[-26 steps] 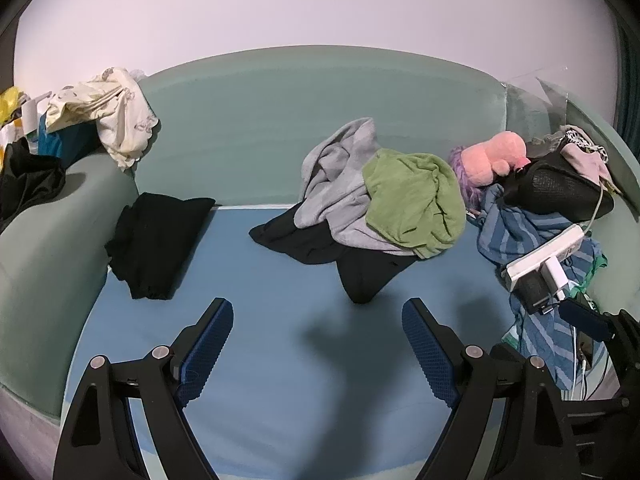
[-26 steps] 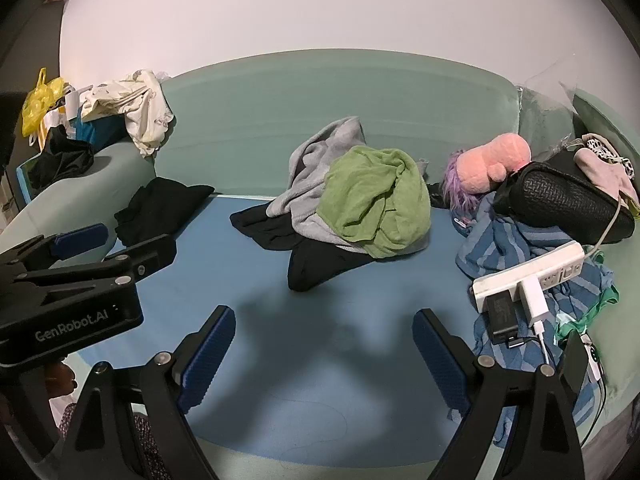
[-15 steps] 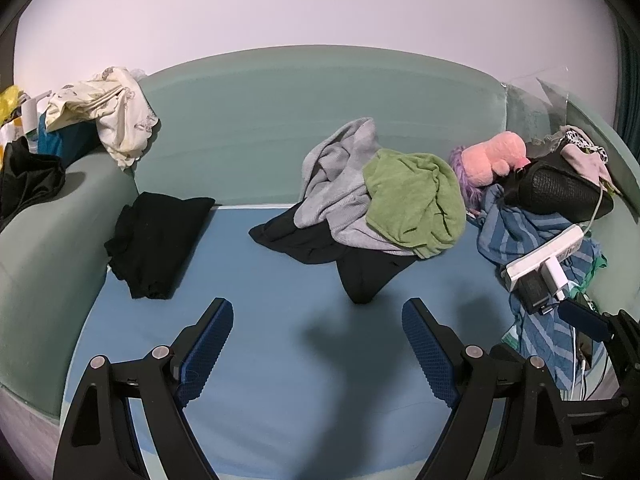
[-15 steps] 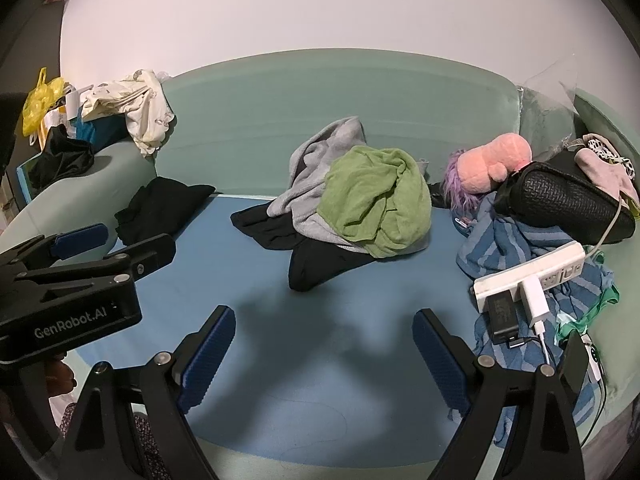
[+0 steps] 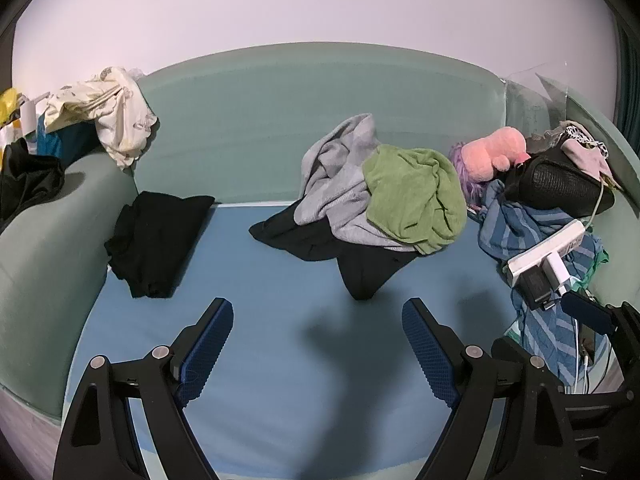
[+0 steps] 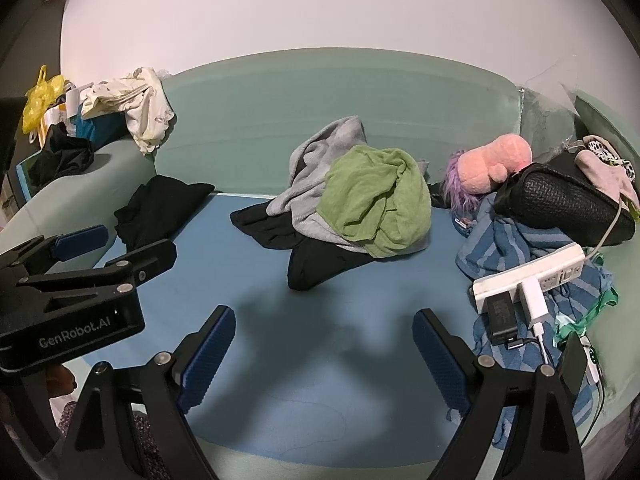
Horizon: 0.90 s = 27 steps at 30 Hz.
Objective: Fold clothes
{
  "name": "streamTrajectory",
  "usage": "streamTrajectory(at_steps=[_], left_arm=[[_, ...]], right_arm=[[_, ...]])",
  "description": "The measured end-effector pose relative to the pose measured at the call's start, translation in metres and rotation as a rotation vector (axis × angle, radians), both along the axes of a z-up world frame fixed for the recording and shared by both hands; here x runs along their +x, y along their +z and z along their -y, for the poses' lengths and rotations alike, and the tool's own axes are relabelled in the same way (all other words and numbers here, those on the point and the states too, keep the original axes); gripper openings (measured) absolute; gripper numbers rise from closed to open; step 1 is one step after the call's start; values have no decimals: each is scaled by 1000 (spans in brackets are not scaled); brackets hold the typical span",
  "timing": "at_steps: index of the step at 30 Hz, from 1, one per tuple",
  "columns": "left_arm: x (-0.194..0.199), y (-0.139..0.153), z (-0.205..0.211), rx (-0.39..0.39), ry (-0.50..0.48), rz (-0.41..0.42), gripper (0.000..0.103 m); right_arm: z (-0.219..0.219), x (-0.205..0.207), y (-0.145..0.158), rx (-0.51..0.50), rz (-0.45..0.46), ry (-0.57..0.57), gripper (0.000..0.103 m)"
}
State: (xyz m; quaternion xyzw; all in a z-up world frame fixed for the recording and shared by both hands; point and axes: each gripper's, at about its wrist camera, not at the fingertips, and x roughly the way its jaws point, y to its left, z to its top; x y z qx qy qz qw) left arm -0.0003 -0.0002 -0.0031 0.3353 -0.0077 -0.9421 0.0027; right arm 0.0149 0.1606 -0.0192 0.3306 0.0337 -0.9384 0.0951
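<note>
I am holding the left claw [image 5: 316, 344] and right claw [image 6: 324, 354] wide open and empty short of the clothes heap [image 5: 380, 204], presumably lining up a first pick.

Even, fairly bright indoor light, soft shadows on the near blue cushion [image 5: 280, 360], sharp focus, strong fisheye bending and dark corners.

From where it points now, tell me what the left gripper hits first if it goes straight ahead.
Likely the bare blue seat cushion, a little short of the black garment under the grey and green pile. The left gripper is open and tilted downward, with nothing between its fingers. Depth is uncertain.
</note>
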Motion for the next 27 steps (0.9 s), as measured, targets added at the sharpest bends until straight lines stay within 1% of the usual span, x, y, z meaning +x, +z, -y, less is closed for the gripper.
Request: streamTrajectory(at_steps=[27], left_arm=[[-1,-3,-2,-15,-13,13,86]], right_arm=[[1,-2,-2,-1,16,4,92]])
